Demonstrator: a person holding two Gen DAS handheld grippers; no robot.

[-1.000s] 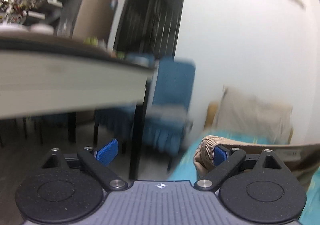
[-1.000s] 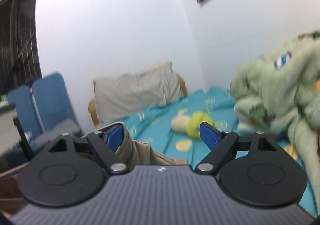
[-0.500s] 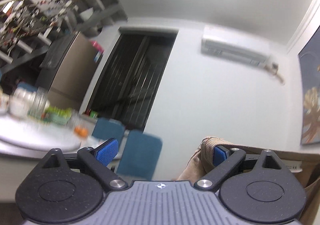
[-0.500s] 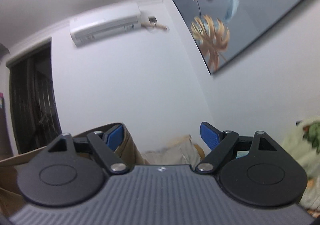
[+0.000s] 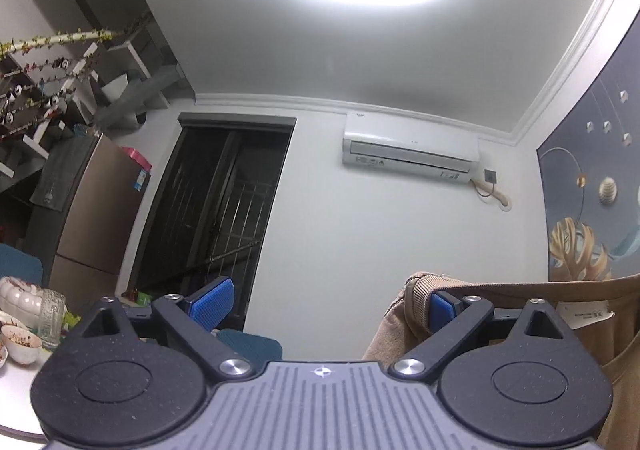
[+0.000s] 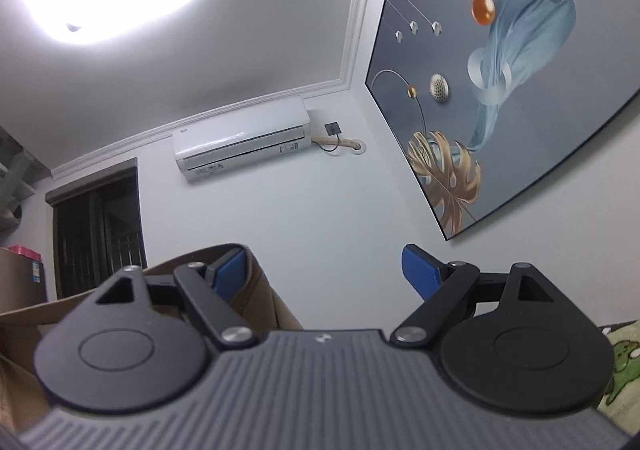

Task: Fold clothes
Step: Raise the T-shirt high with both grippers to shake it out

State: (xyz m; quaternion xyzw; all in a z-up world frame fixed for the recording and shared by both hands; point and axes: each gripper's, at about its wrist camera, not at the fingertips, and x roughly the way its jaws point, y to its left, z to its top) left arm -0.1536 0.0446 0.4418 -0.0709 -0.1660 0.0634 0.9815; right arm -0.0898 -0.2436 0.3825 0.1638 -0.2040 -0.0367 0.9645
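Note:
A brown garment (image 5: 520,290) with a ribbed edge hangs over the right finger of my left gripper (image 5: 326,304) and stretches off to the right. A white label (image 5: 588,316) shows on it. The left gripper's jaws stand wide apart, with only the wall showing between them. In the right wrist view the same brown garment (image 6: 268,302) is draped over the left finger of my right gripper (image 6: 324,272). Its jaws are also wide apart and the gap is bare. Both grippers point up toward the wall and ceiling. The rest of the garment is hidden below.
An air conditioner (image 5: 408,148) hangs on the far wall beside a dark doorway (image 5: 216,210). A fridge (image 5: 92,210) and a white table (image 5: 16,390) with bowls stand at the left. A large picture (image 6: 512,82) covers the right wall; a green plush blanket (image 6: 620,354) lies low right.
Both grippers have risen and tilted upward with the brown garment still hooked on a finger of each. The bed, pillow and table edge dropped out of view; ceiling and wall fill it now.

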